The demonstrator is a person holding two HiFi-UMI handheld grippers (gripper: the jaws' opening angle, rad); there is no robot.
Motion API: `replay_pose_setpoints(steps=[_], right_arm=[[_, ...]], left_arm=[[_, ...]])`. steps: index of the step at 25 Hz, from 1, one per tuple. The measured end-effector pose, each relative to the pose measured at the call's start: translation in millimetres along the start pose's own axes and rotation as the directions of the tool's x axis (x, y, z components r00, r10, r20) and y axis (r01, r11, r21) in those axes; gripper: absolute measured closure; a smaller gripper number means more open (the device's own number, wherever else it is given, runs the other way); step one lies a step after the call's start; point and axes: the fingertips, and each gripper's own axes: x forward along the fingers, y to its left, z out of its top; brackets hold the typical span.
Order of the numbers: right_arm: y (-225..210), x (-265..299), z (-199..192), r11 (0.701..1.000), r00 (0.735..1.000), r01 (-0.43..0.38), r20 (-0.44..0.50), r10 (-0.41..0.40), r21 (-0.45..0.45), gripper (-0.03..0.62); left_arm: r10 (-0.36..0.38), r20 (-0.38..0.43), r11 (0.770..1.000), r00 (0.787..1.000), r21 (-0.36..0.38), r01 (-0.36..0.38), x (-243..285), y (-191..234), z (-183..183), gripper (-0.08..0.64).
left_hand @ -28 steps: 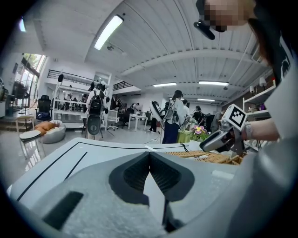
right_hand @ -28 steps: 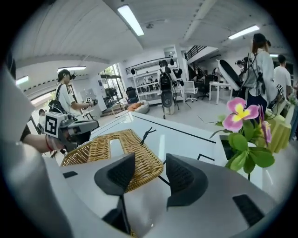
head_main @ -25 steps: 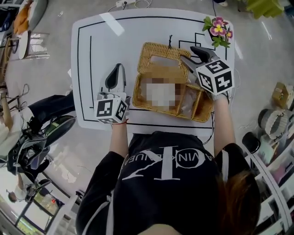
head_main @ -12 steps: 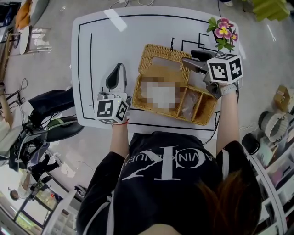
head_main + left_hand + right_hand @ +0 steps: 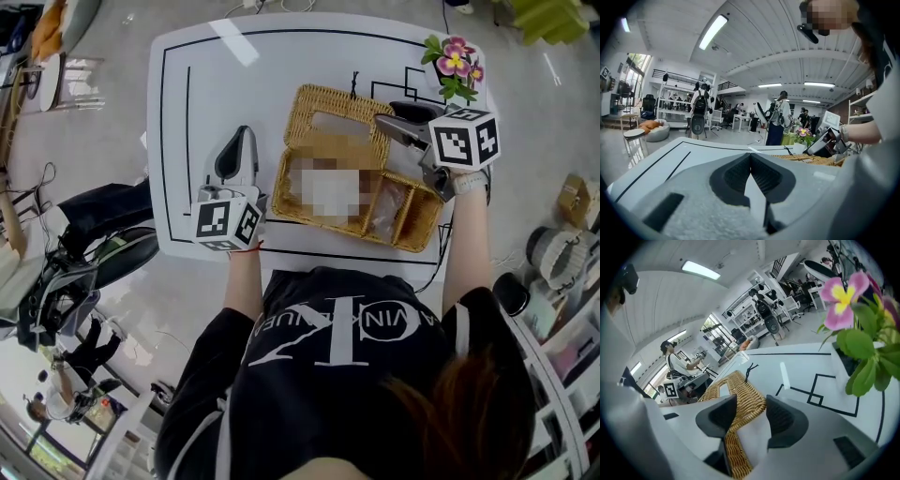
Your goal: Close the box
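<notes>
A wicker box (image 5: 405, 236) lies open on the white table, its lid (image 5: 328, 111) folded back flat behind it. My right gripper (image 5: 386, 122) reaches in from the right at the lid's right-hand corner. In the right gripper view the lid's woven edge (image 5: 740, 394) runs between the jaws of that gripper (image 5: 751, 414), against the left jaw with a gap at the right one; the jaws are closing. My left gripper (image 5: 242, 139) rests on the table left of the box, jaws together and empty (image 5: 751, 155).
A small pot of pink flowers (image 5: 452, 62) stands at the table's far right corner, just behind my right gripper, and looms close in the right gripper view (image 5: 855, 338). Black lines mark the table top (image 5: 187, 103). A black cord (image 5: 354, 82) lies behind the lid.
My right gripper has swung from the box's right side to point left at the lid's right corner. The left gripper has stayed put.
</notes>
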Motion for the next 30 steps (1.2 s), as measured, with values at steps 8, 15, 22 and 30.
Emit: replay_pose_setpoints(steps=[8, 15, 22, 30], right_arm=[[18.6, -30.8, 26.0, 0.988, 0.989, 0.102, 0.12, -0.089, -0.115, 0.461], [45.4, -54.8, 37.6, 0.958, 0.961, 0.206, 0.224, -0.161, -0.198, 0.515], [70.4, -69.7, 38.2, 0.889, 0.923, 0.343, 0.287, -0.258, -0.303, 0.528], [105.4, -84.0, 29.8, 0.81, 0.872, 0.464, 0.346, -0.346, -0.36, 0.527]], left_arm=[[-0.037, 0.045, 0.999, 0.998, 0.013, 0.036, -7.9, -4.4, 17.0, 0.549], [-0.08, 0.078, 0.997, 0.994, 0.024, 0.078, -23.3, -10.7, 27.6, 0.549], [-0.124, 0.102, 0.992, 0.987, 0.027, 0.121, -38.7, -12.5, 31.0, 0.549], [-0.184, 0.122, 0.983, 0.975, 0.047, 0.179, -60.9, -14.4, 38.6, 0.549]])
